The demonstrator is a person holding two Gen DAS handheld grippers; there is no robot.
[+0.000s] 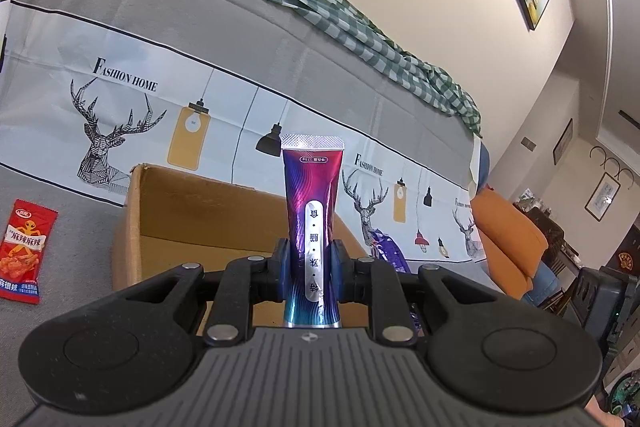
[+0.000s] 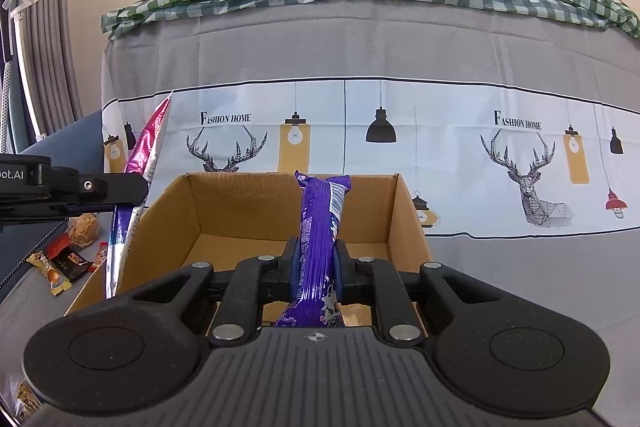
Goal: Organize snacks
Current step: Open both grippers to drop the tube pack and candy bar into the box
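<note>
Both tongs clamp snacks, left tongs a purple-red sachet, right tongs a purple packet, over my seemingly empty cardboard box; loose snacks remain at lower left.

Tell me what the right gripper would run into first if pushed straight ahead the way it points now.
Most likely the far inner wall of the open brown cardboard box: the right gripper, shut on the long purple snack packet, points across the box's opening. Depth is uncertain.
</note>
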